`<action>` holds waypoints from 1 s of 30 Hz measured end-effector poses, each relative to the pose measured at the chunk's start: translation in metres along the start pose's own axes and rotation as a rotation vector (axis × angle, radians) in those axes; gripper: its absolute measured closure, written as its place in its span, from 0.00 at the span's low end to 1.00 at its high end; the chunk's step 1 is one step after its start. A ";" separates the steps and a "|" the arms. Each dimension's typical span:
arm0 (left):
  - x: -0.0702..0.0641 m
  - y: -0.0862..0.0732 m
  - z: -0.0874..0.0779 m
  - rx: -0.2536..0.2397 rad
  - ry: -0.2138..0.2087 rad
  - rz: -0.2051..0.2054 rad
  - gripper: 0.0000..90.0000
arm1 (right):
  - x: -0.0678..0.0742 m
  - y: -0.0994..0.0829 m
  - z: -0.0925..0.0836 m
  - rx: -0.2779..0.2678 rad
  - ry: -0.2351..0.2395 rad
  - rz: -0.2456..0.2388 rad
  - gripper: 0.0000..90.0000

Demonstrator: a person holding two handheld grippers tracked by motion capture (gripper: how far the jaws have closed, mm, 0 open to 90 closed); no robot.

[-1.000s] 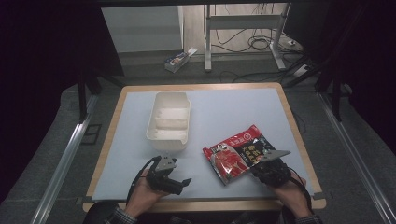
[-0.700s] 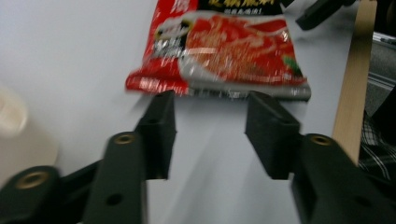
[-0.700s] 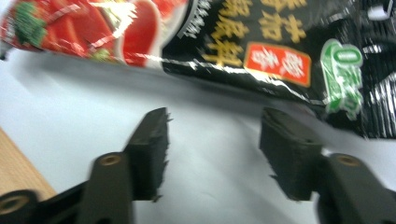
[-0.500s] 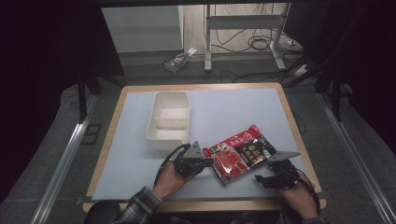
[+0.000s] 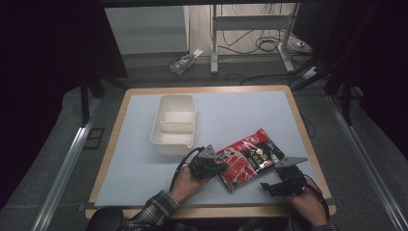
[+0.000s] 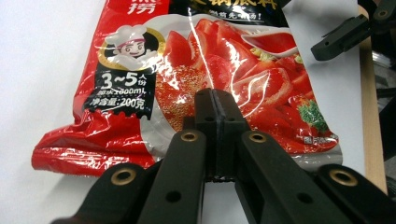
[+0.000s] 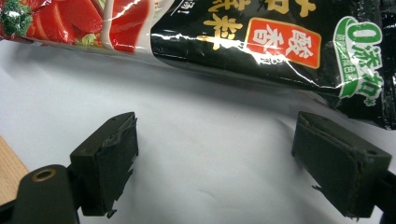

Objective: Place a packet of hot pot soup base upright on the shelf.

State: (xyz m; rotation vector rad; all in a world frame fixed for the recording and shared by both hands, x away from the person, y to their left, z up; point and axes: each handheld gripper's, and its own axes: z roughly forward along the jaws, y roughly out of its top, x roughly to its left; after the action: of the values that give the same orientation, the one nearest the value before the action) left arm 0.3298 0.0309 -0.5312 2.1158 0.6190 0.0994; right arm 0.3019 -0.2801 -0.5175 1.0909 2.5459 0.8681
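Note:
A red and black food packet (image 5: 250,158) lies flat on the white mat, right of centre near the front. My left gripper (image 5: 211,166) is at its left end. In the left gripper view its jaws are shut together, and the left gripper (image 6: 217,100) lies over the packet (image 6: 154,84) near its red end, with no film visible between the tips. My right gripper (image 5: 278,185) is open near the packet's front right corner. In the right gripper view, bare mat lies between the jaws of the right gripper (image 7: 229,172), just short of the packet's black end (image 7: 280,42).
A white two-compartment container (image 5: 175,125) stands empty at centre left, behind the left gripper. The table's wooden rim (image 5: 211,211) runs along the front, close to both hands. A small box (image 5: 183,61) lies on the floor beyond the table.
My left gripper has moved right and forward, from the front left of the mat to the packet's left end. My right gripper has drawn back toward the front right corner.

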 end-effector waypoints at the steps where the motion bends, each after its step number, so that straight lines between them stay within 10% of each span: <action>1: -0.002 0.000 0.000 0.002 0.014 0.012 1.00 | 0.000 0.000 0.000 0.001 -0.003 -0.003 0.16; 30: -0.016 -0.016 -0.001 0.039 0.118 0.105 1.00 | -0.008 0.009 -0.019 -0.088 0.070 0.037 0.01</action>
State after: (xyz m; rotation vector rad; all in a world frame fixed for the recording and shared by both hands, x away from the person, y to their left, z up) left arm 0.3094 0.0313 -0.5408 2.1918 0.5826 0.2750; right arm 0.3050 -0.2892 -0.4967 1.1032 2.5239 1.0354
